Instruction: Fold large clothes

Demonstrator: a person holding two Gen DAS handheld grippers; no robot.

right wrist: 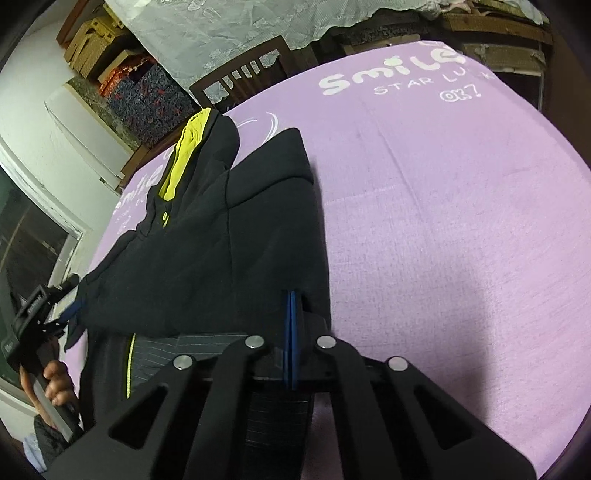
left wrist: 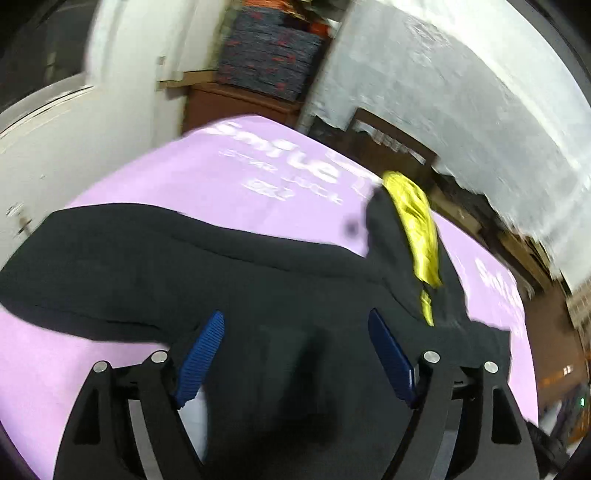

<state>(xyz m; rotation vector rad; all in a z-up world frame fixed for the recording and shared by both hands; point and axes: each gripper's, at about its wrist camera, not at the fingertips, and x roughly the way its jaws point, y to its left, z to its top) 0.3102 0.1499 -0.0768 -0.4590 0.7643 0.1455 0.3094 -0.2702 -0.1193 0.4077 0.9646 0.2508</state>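
Two claws in your hands, left gripper [left wrist: 295, 328] spread wide above the black jacket [left wrist: 184, 258], right gripper [right wrist: 291, 295] pinched together at its hem, yellow lining [left wrist: 413, 218], soft lilac sheet [right wrist: 443, 221].

This looks like a lived-in room of a home. A lilac bedsheet [right wrist: 443, 206] printed with white lettering fills the middle of the frame. At the upper left stand stacked cardboard boxes [right wrist: 92, 40], a dark patterned folded blanket [right wrist: 147, 99] and a wooden chair back [right wrist: 240, 77]. A white lace cloth [right wrist: 229, 26] hangs along the top.
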